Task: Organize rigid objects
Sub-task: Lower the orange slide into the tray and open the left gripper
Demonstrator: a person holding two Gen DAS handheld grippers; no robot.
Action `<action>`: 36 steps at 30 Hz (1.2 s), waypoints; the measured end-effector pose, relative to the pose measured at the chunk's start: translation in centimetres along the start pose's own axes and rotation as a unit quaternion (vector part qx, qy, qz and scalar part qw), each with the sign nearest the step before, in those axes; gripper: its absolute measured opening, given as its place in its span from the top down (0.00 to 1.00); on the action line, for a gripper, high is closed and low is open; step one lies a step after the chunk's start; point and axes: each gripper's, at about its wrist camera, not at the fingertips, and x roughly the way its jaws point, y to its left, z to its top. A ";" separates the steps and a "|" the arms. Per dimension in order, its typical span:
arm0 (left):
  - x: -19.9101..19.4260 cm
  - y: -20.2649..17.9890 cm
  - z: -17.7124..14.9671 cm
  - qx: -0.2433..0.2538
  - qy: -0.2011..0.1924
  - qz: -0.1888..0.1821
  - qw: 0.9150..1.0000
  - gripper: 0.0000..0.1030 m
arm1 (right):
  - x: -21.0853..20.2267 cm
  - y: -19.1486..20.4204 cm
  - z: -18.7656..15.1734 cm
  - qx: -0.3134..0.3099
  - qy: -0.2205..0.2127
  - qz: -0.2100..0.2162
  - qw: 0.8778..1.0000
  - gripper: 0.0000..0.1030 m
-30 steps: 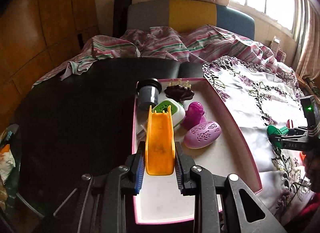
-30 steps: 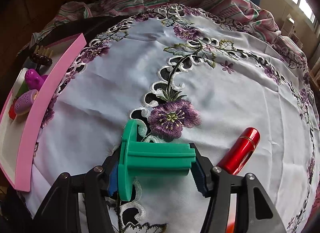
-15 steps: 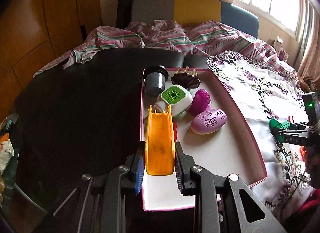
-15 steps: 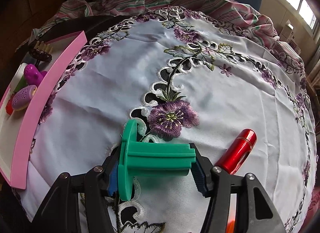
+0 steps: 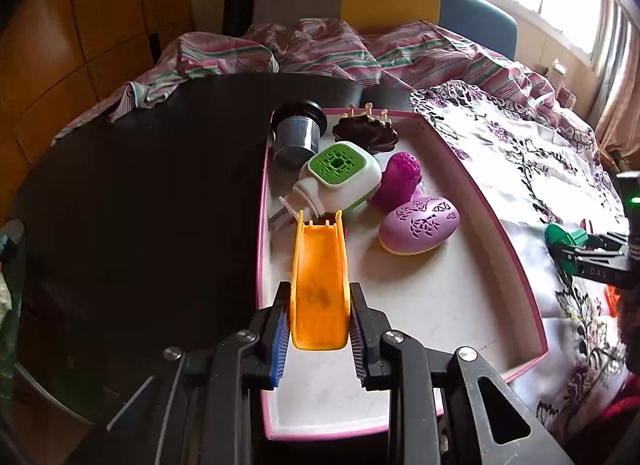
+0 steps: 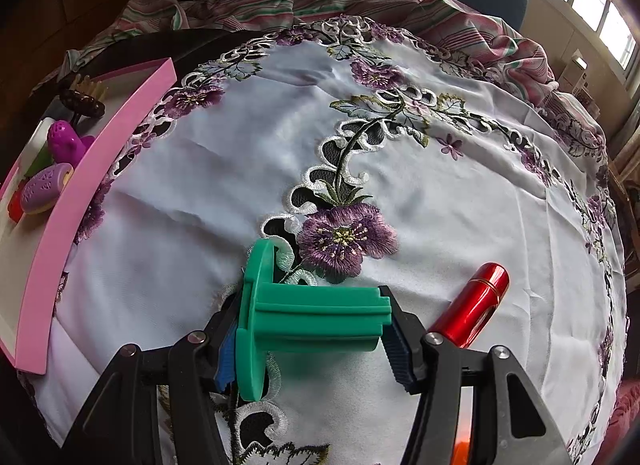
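An embroidered white tablecloth (image 6: 240, 169) is lying beside a pink-walled tray (image 5: 508, 241). The left gripper (image 5: 319, 339) is clamping an orange scoop-shaped piece (image 5: 319, 285) above the tray's near end, possibly touching it. The right gripper (image 6: 316, 341) is squeezing a green spool (image 6: 308, 317) near a red cylinder (image 6: 472, 305).

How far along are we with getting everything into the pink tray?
Done: five items sit in the pink tray, among them the green-topped white device and lilac egg-shaped case. In hand: the left gripper holds the orange piece over the tray; the right gripper holds the green spool. Left: the red cylinder lies on the tablecloth.
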 end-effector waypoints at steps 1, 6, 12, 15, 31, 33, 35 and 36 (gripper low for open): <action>0.2 0.0 0.2 0.001 -0.002 0.002 1.000 0.74 | 0.0 0.0 0.0 0.000 0.000 0.000 1.000 0.42; 1.6 0.2 1.1 -0.017 0.008 -0.011 1.000 0.74 | 0.0 0.0 0.0 0.001 0.000 0.001 1.000 0.42; 2.6 0.1 1.3 -0.014 0.010 0.012 1.000 0.73 | 0.0 0.0 0.0 0.000 0.000 0.002 1.000 0.42; 2.4 0.2 1.2 -0.010 0.003 0.025 1.000 0.67 | 0.1 0.0 0.0 -0.001 0.000 0.002 1.000 0.42; -2.3 1.6 1.4 -0.020 -0.054 0.038 0.998 0.51 | -0.1 0.4 -0.1 -0.013 -0.005 -0.009 1.000 0.42; -2.6 1.7 1.4 -0.022 -0.056 0.039 0.997 0.51 | -0.1 0.4 -0.1 -0.014 -0.005 -0.009 1.000 0.42; -2.8 1.9 1.3 -0.023 -0.058 0.041 0.997 0.51 | -0.1 0.4 -0.1 -0.014 -0.006 -0.009 1.000 0.42; -2.9 1.9 1.2 -0.025 -0.058 0.040 0.997 0.51 | -0.1 0.3 -0.1 -0.014 -0.006 -0.009 1.000 0.42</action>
